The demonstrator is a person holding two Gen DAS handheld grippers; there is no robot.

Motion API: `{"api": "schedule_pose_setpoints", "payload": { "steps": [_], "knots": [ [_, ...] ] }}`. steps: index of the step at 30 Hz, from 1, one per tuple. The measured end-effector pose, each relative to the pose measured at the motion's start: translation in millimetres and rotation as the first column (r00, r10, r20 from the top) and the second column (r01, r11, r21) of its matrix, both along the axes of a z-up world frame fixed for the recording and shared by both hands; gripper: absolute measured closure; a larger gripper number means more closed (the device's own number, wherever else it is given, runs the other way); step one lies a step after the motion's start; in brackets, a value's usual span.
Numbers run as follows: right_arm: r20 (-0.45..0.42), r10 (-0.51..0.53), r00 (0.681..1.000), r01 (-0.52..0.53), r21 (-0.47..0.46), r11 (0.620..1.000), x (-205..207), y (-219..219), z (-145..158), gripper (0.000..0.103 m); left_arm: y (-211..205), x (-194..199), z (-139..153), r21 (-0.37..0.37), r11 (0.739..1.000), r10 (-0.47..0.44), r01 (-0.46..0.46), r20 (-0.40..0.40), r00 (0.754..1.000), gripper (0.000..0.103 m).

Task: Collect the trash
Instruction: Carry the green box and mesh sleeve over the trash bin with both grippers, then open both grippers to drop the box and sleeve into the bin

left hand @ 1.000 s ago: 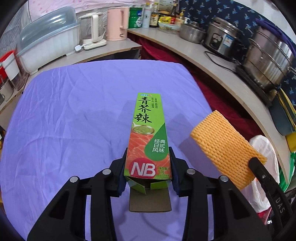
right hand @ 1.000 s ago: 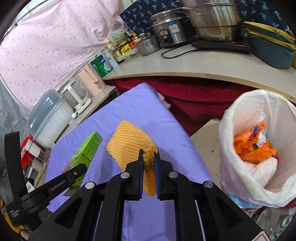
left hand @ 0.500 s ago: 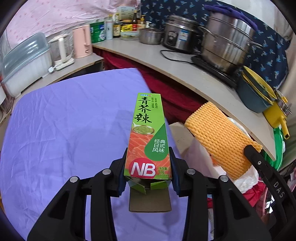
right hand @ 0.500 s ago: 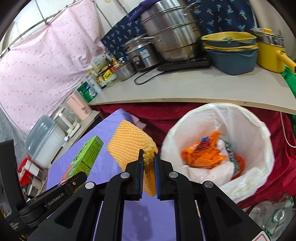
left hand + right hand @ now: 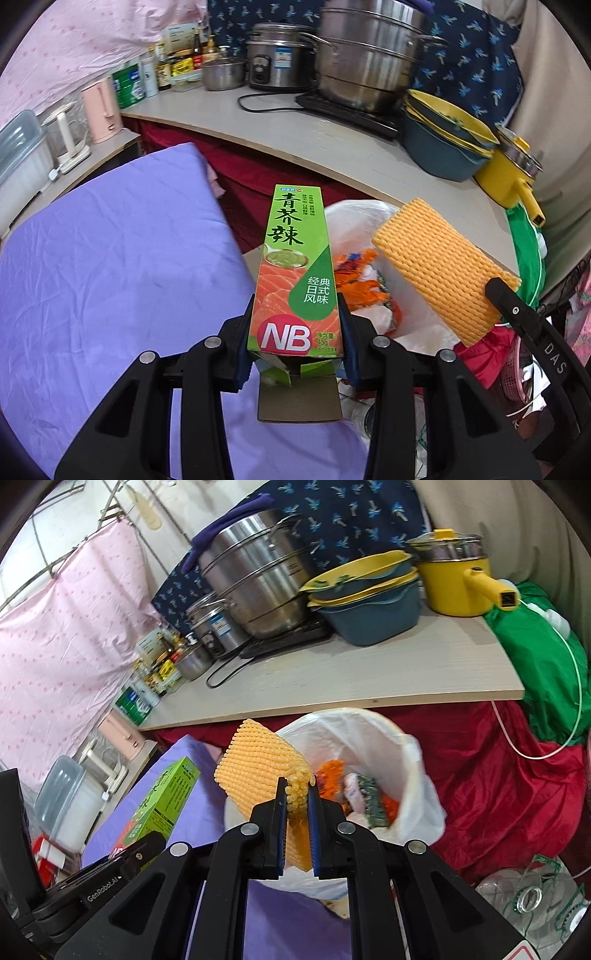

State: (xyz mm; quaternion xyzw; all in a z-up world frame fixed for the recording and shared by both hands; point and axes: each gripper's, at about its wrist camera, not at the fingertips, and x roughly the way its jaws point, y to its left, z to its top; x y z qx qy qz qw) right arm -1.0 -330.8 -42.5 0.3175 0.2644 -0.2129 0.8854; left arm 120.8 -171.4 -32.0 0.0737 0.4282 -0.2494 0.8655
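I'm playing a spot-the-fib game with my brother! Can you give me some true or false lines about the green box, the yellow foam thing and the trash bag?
1. The left gripper holds the green box between its jaws. True.
2. The yellow foam net lies on the purple cloth. False: the right gripper pinches it in the air near the trash bag.
3. The trash bag is empty. False: orange scraps and other rubbish are inside.
4. The green box's near end flap is open. True.
5. A yellow pot sits on the counter. True.
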Motion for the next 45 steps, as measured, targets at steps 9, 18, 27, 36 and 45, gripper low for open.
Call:
{"api": "schedule_pose_setpoints", "payload": {
  "steps": [9,18,27,36,45],
  "knots": [
    [-0.005,-0.084,0.996,0.084,0.017,0.996,-32.7,-37.0,-7.6,0.093,-49.3,-20.8,-10.1,0.01,0.995,-0.095,0.096,-0.03,0.995,0.066],
    [-0.013,-0.116,0.993,0.116,0.026,0.993,-44.9,-51.9,-14.6,0.093,-72.5,-27.3,-19.8,0.019,0.99,-0.14,0.141,-0.046,0.989,0.066],
    [-0.028,-0.109,0.994,0.109,0.034,0.993,-40.5,-55.6,-23.3,0.093,-76.7,-25.6,-18.8,0.028,0.992,-0.122,0.122,0.0,0.992,0.038],
    [-0.032,-0.073,0.997,0.074,0.032,0.997,-21.8,-48.4,-22.7,0.092,-51.8,-7.9,-14.5,0.021,0.999,-0.036,0.035,0.01,0.999,0.027],
    [-0.042,-0.023,0.999,0.023,0.012,1.0,15.3,-35.6,-19.4,0.088,-11.1,12.0,-11.4,0.014,0.998,0.054,-0.055,0.021,0.998,0.026]
  ]
}}
